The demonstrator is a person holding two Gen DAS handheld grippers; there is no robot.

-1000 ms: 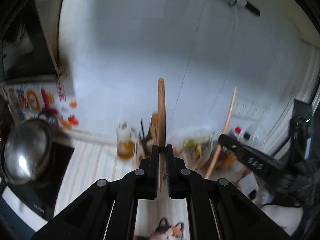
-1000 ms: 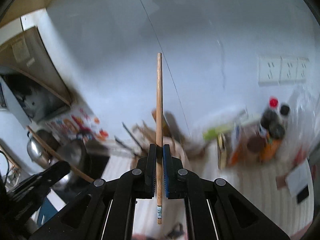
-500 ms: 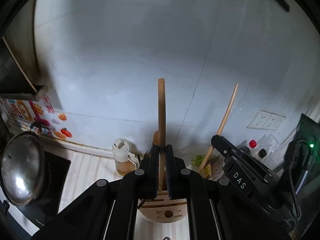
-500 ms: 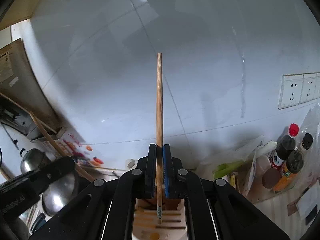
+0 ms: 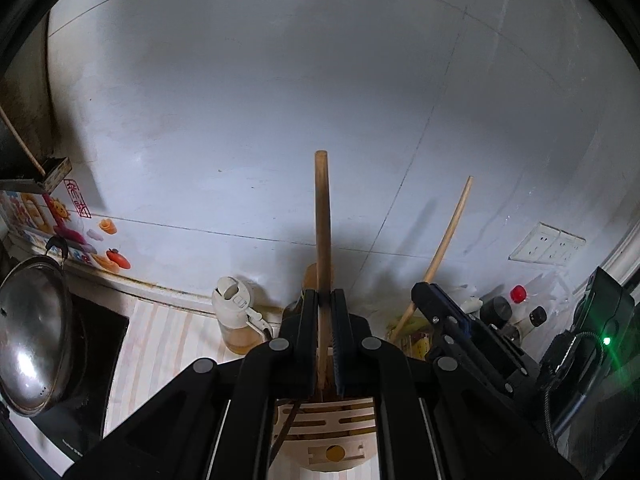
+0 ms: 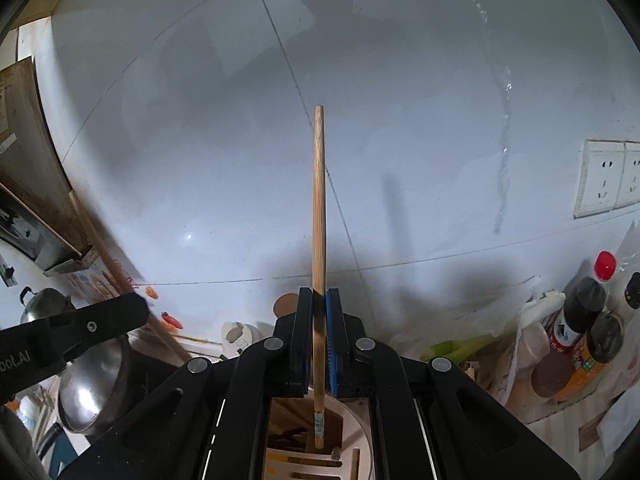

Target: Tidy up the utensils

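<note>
My left gripper (image 5: 323, 300) is shut on a wooden chopstick (image 5: 322, 232) held upright over the beige slotted utensil holder (image 5: 332, 436). My right gripper (image 6: 318, 300) is shut on a second wooden chopstick (image 6: 319, 208), whose lower tip (image 6: 318, 442) reaches into the utensil holder (image 6: 348, 456) below it. In the left wrist view the right gripper (image 5: 444, 312) and its chopstick (image 5: 448, 240) show to the right. In the right wrist view the left gripper (image 6: 100, 320) and its chopstick (image 6: 120, 280) show at the left.
A white tiled wall (image 5: 280, 100) rises close behind. A lidded steel pot (image 5: 32, 340) on a black cooktop is at the left, an oil jug (image 5: 236, 320) next to the holder. Sauce bottles (image 6: 588, 320), bags and wall sockets (image 6: 608, 176) are at the right.
Both grippers have moved toward the wall and come over the utensil holder. Both chopsticks have come down, and the right one's tip now reaches into the holder.
</note>
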